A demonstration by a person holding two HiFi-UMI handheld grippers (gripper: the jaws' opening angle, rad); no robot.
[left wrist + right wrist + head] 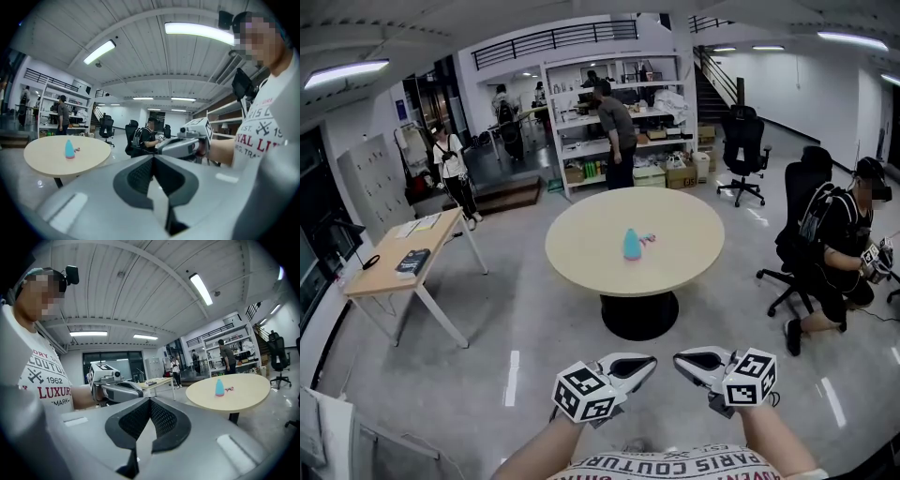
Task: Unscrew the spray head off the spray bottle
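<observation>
**Both claws closed and empty, spray bottle far away on the round counter**

I hold my left claw (642, 364) and my right claw (684, 359) low in front of my body, above the shiny grey floor (525, 328). Their tips point toward each other, with a small gap between the two claws. In the left gripper view the two jaws of the left claw are pressed together and nothing is between them. In the right gripper view it is the same for the right claw: the jaws are pressed together and pinch nothing.

The spray bottle (632, 245) is light blue and stands upright near the middle of the round, pale counter (581, 258). It is well apart from both claws, and neither of them touches it. Just beside the bottle, on its right in the head view, lies a small pink thing (648, 238). It is too small for me to tell what it is.

To the left of the counter stands a wooden desk (389, 272) with a black book (412, 262) on it. Behind the counter a person (617, 131) stands at a white shelf (652, 117), and a black office chair (742, 141) is near it. At the right another person (839, 248) sits on a black chair.
</observation>
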